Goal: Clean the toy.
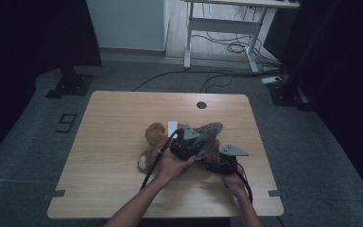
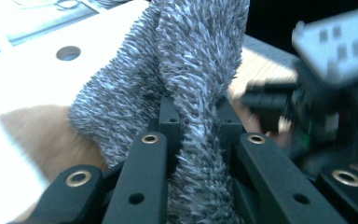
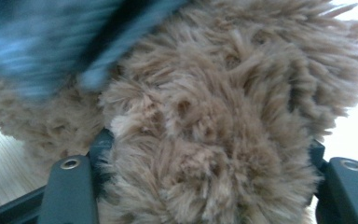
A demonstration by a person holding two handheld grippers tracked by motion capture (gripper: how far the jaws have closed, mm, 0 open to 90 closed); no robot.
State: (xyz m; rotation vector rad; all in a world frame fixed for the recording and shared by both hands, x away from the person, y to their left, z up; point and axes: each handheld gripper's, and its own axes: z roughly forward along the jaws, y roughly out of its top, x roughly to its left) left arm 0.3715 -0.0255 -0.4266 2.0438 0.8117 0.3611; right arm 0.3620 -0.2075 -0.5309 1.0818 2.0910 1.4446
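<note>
Left tool (image 2: 193,121) pinches the fuzzy grey knitted sock (image 2: 186,60); at its 4 o'clock, right tool (image 3: 205,154) straddles the brown plush teddy bear (image 3: 223,116), grip unclear, on the wooden worktop (image 1: 113,118)

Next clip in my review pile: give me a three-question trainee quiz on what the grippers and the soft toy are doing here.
1. True or false: the left gripper is shut on the grey fuzzy cloth.
2. What sits between the jaws of the right gripper? A) a cable B) the brown plush toy C) nothing
3. Fill in: the plush toy lies on the ____ table.

Key: 1 true. 2 B. 3 wooden.
</note>
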